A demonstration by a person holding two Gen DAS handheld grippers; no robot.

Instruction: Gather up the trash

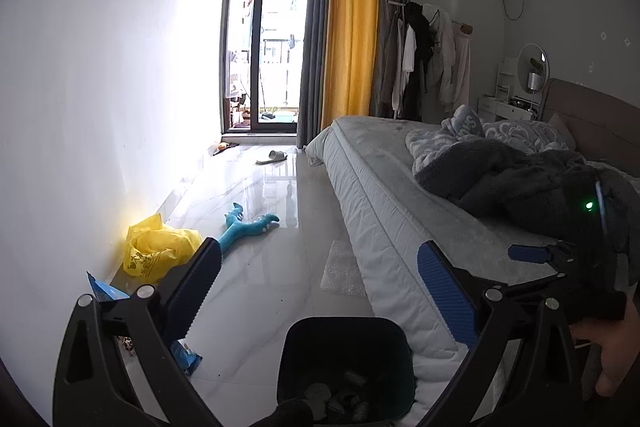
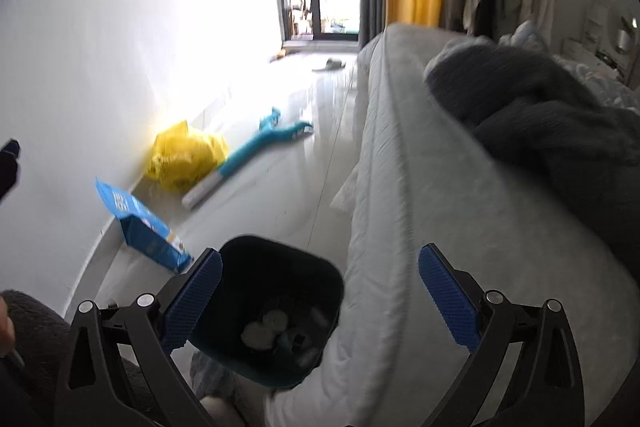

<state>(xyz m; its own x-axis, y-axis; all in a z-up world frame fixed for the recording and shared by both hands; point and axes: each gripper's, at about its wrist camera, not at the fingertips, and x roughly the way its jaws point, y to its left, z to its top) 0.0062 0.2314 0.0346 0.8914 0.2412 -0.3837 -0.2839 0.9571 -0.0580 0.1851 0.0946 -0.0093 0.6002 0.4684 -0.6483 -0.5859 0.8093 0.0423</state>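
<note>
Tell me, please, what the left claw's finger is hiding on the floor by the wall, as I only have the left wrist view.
Observer: A blue packet lies there, one end tilted up, left of the bin.
Operator: Is anything else near the yellow bag?
Observer: A pale cylinder lies beside the yellow bag, at the near end of the blue toy.
Operator: Is the right claw carrying anything?
Observer: No, the right claw stands wide open with nothing between its pads.

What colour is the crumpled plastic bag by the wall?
The plastic bag is yellow, clearest in the right wrist view.
</note>
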